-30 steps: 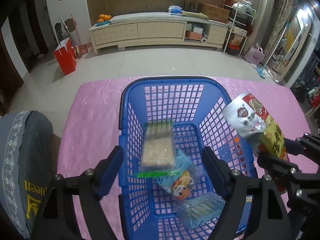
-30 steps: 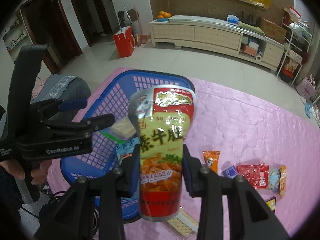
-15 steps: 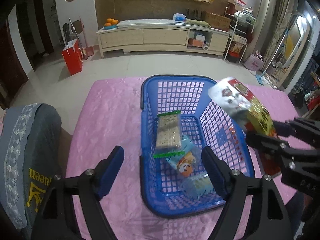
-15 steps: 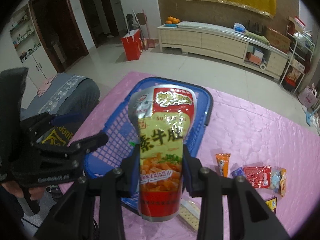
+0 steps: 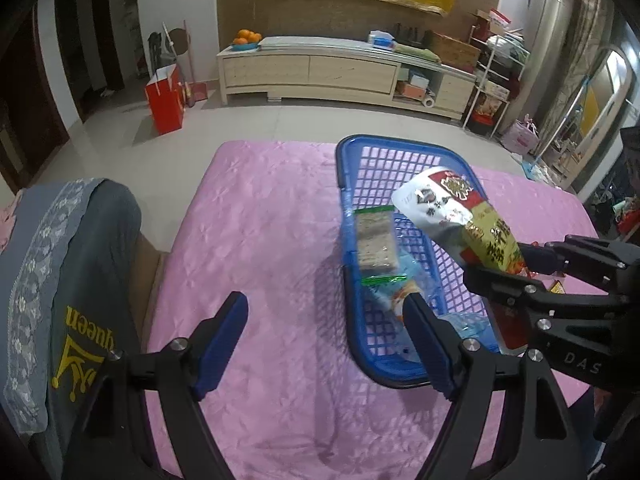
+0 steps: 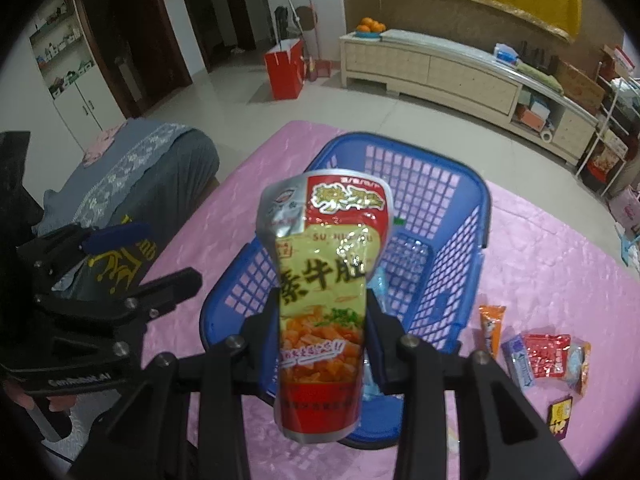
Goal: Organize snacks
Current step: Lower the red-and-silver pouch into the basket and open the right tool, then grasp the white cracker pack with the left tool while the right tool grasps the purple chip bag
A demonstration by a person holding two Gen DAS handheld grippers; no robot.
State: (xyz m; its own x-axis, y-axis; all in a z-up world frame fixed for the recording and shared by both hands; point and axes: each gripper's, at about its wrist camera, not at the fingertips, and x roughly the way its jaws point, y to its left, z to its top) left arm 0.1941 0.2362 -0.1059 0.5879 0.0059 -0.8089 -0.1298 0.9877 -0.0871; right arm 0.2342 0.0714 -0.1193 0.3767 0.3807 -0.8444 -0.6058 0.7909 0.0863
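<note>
My right gripper (image 6: pixel 322 320) is shut on a red, yellow and silver snack pouch (image 6: pixel 326 276), gripping its lower half and holding it upright above the near end of the blue basket (image 6: pixel 485 216). In the left wrist view the pouch (image 5: pixel 452 216) leans over the basket's (image 5: pixel 349 312) right side. Inside lie a cracker pack (image 5: pixel 374 244), a blue cartoon packet (image 5: pixel 394 296) and a clear packet (image 5: pixel 468 328). My left gripper (image 5: pixel 324 308) stands open with nothing between its fingers, over the pink cloth (image 5: pixel 260 240) just left of the basket.
Several loose snack packets (image 6: pixel 544 356) lie on the cloth right of the basket, with an orange stick packet (image 6: pixel 492 328) nearest it. A grey cushioned seat (image 5: pixel 60 280) stands against the table's left edge. Beyond the table's far edge is tiled floor.
My left gripper has drawn back and to the left, from over the basket to beside it. My right gripper has carried the pouch leftward over the basket.
</note>
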